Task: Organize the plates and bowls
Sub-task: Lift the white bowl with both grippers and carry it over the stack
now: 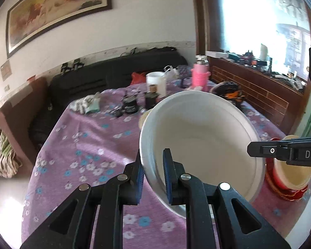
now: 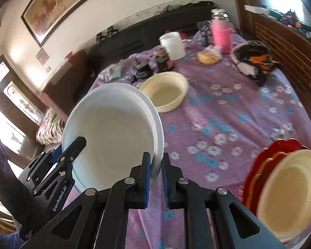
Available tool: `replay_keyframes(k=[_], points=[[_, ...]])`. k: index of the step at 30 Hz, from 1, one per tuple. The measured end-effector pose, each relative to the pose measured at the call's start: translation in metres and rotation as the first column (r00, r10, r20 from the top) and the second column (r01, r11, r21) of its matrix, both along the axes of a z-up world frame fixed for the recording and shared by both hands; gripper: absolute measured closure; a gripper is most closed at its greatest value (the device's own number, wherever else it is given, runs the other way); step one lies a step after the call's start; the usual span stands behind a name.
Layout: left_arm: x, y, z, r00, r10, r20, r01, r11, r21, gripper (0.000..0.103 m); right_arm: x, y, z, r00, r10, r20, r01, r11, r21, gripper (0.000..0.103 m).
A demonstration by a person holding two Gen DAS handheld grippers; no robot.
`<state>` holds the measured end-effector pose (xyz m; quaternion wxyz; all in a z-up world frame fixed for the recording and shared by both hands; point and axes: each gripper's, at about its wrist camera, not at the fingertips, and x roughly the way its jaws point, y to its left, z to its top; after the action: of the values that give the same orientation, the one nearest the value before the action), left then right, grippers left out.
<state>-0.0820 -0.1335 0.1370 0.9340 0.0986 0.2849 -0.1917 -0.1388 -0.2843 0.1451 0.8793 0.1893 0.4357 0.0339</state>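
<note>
Both grippers (image 1: 153,178) clamped: white bowl (image 1: 203,132)

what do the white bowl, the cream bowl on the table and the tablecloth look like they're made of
White bowl: looks like melamine or glazed ceramic; smooth, soft sheen, thin ridged rim. Can't tell which.
Cream bowl: probably plastic or melamine; matte, even colour, thick rolled rim.
Tablecloth: woven fabric, matte purple with a printed flower pattern; it wrinkles and drapes over the edge.

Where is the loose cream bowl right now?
In the right wrist view the cream bowl sits alone on the purple floral tablecloth, just beyond the held white bowl and in front of the dark jar.
</note>
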Motion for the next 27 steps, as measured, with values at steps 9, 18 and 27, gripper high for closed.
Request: replay_keyframes(k=[9, 18, 27], points=[[-0.024, -0.056, 0.014, 0.994, -0.11, 0.023, 0.11, 0.994, 0.004, 0.087, -0.045, -0.054, 0.02, 0.995, -0.095, 0.026, 0.095, 0.995, 0.01, 0.091], [-0.049, -0.119, 0.009, 0.966, -0.258, -0.012, 0.258, 0.966, 0.031, 0.087, -0.094, -0.109, 0.019, 0.974, -0.224, -0.008, 0.224, 0.974, 0.039, 0.091], [-0.065, -0.165, -0.002, 0.926, -0.372, -0.061, 0.375, 0.926, 0.046, 0.086, -0.14, -0.15, 0.012, 0.939, -0.341, -0.052, 0.343, 0.937, 0.058, 0.091]])
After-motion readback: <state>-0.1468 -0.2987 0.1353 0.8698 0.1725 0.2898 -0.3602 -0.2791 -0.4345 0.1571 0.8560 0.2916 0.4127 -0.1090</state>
